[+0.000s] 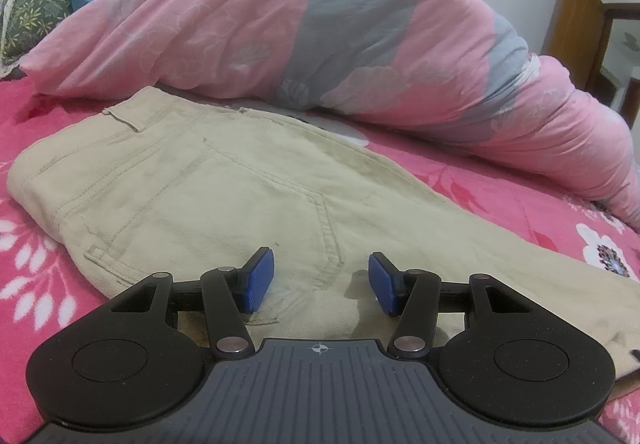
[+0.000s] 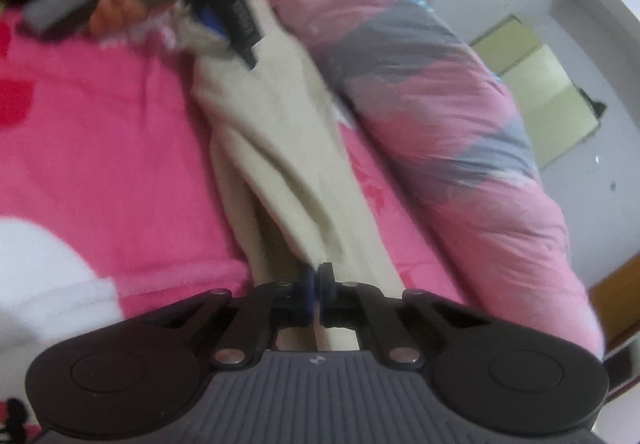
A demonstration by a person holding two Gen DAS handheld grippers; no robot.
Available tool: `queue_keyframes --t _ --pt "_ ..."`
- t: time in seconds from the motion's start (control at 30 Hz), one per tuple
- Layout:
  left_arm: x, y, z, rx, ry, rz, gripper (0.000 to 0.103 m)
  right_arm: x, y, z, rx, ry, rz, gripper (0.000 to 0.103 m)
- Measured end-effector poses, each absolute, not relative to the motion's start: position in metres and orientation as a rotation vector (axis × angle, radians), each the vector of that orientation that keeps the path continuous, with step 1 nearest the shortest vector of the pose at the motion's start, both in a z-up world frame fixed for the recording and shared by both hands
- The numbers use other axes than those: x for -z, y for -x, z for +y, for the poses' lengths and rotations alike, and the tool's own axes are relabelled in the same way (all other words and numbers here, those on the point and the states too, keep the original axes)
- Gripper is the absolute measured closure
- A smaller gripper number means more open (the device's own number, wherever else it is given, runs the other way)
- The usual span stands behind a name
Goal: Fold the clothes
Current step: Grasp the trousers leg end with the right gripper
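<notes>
A pink floral bed carries a rolled pink-and-grey duvet along its far side. Near it lie beige trousers, waistband left. The left tool hovers open above the seat; the right tool pinches a trouser leg.

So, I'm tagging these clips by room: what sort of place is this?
Most likely a bedroom: beige trousers lie on a pink floral bedspread, beside a rolled pink-and-grey duvet and a dark leaf-patterned pillow.
</notes>
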State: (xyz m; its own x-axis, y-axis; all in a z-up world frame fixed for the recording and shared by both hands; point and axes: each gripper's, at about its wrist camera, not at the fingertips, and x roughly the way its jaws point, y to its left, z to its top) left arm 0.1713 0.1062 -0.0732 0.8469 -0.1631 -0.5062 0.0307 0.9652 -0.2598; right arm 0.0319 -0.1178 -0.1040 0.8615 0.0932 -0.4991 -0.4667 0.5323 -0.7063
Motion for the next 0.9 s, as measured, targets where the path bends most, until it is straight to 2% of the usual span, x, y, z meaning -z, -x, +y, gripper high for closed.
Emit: queue_keyframes --t 0.13,0.4,0.57,0.77,0.9 --pt "0.073 -0.171 0.108 0.101 0.254 0.551 0.051 0.097 -0.025 -0.122 -0.375 0.91 0.44 0.103" --pt "0.073 -0.171 0.111 0.098 0.265 0.55 0.051 0.106 -0.034 -0.134 -0.445 0.764 0.593 0.101" --pt "0.073 -0.171 0.109 0.093 0.261 0.552 0.051 0.078 -0.024 -0.15 -0.481 0.583 0.659 0.101" --pt "0.073 -0.171 0.107 0.086 0.239 0.551 0.051 0.041 -0.054 -0.137 -0.533 0.332 0.562 0.1" --pt "0.074 -0.171 0.11 0.093 0.249 0.552 0.051 0.069 -0.088 -0.124 -0.491 0.354 0.648 0.1"
